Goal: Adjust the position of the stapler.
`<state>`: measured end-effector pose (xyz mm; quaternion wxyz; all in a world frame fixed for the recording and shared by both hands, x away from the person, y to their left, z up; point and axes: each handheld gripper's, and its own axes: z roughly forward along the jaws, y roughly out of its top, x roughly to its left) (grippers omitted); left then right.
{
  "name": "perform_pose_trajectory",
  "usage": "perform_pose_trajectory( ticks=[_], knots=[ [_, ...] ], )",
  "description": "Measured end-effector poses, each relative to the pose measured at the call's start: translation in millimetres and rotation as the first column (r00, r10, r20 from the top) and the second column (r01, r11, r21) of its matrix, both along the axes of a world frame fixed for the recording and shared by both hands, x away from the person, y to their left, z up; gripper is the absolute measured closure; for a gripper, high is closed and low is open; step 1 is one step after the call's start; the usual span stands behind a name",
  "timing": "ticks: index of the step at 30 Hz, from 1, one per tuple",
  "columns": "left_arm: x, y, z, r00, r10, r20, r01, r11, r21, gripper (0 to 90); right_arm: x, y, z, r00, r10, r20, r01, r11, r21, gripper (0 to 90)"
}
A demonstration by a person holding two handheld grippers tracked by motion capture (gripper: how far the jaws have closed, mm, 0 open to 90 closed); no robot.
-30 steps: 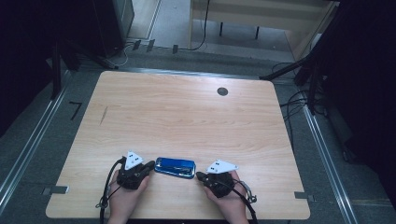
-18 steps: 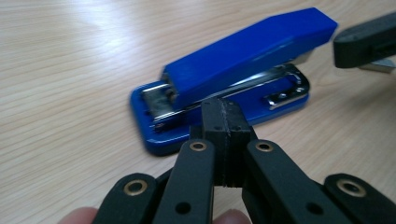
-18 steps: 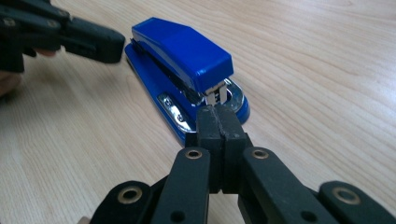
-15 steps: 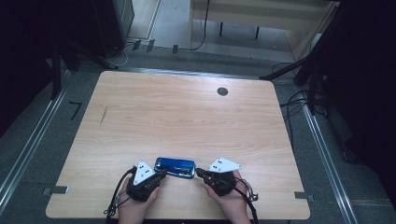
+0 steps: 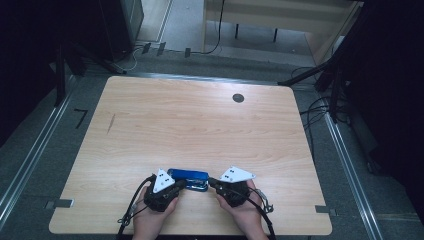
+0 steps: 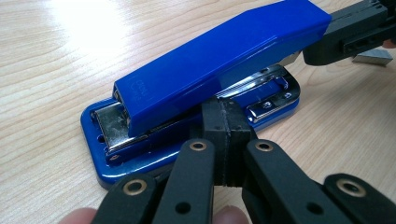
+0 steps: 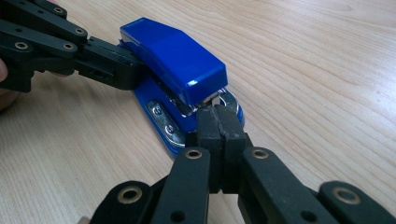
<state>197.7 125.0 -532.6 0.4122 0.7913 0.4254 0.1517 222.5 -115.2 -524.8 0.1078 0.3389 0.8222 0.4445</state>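
left gripper view: staples (image 6: 373,57) behind stapler (image 6: 205,79).

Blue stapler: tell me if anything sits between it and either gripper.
Nothing visible does. The shut left gripper meets the blue stapler at its side, and the shut right gripper is right at its end.

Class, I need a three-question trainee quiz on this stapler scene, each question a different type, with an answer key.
1. True or false: the blue stapler lies on its base on the wooden table.
2. Multiple choice: the left tongs are A) wide open, B) shut with nothing between the pads, C) clamped on paper.
3. Fill in: the right tongs meet the stapler at one ___.

Key: 1 true; 2 B; 3 end.
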Motion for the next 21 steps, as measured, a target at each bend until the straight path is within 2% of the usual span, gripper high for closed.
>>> perform_pose_trajectory(
  ticks=[7,21],
  knots=[
    [-0.1,-0.3,0.0,1.0000,-0.002,0.001,0.002,1.0000,0.003,90.0,0.0,2.1,2.9,0.9998,0.009,0.018,-0.009,1.000,-0.003,90.0],
    [-1.2,-1.5,0.2,0.9999,0.000,0.013,0.000,0.9998,0.020,90.0,0.0,3.6,17.2,0.9985,0.021,0.050,-0.022,0.999,0.030,90.0]
  ],
)
